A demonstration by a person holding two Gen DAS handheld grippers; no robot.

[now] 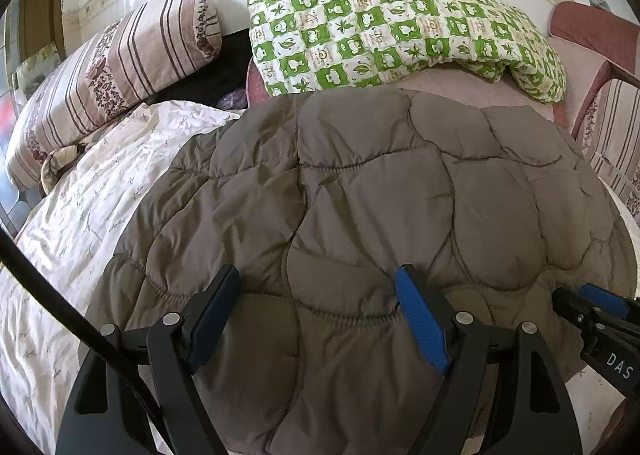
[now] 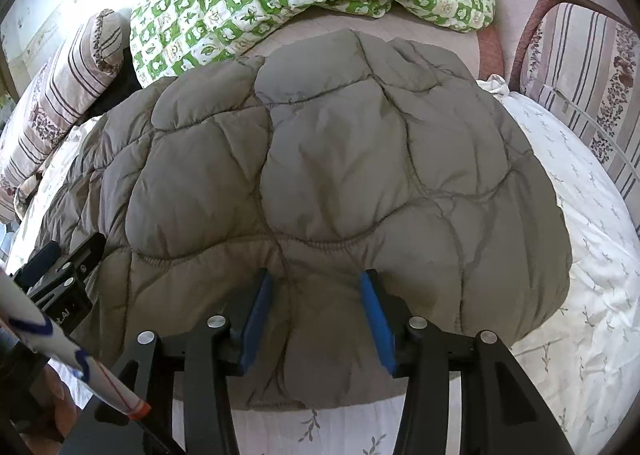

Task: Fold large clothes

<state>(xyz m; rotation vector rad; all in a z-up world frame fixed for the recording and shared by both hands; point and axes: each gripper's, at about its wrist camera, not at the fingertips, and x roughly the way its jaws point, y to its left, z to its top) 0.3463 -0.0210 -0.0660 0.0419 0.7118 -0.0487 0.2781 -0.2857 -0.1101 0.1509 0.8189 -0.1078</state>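
Note:
A grey-brown quilted puffer coat [image 1: 360,207] lies spread on the bed, also filling the right wrist view [image 2: 328,175]. My left gripper [image 1: 320,279] is open, its blue-padded fingers straddling the coat's near edge. My right gripper [image 2: 316,279] is open too, its fingers resting over the coat's near hem. The right gripper shows at the right edge of the left wrist view [image 1: 600,311], and the left gripper at the left edge of the right wrist view [image 2: 56,275]. Neither holds fabric.
A white floral bedsheet [image 1: 80,235] covers the bed. A green-and-white checked quilt [image 1: 400,27] lies folded behind the coat. A striped bolster pillow [image 1: 112,83] lies at the far left, a striped cushion [image 2: 580,67] at the right. A cable [image 1: 60,303] crosses the near left.

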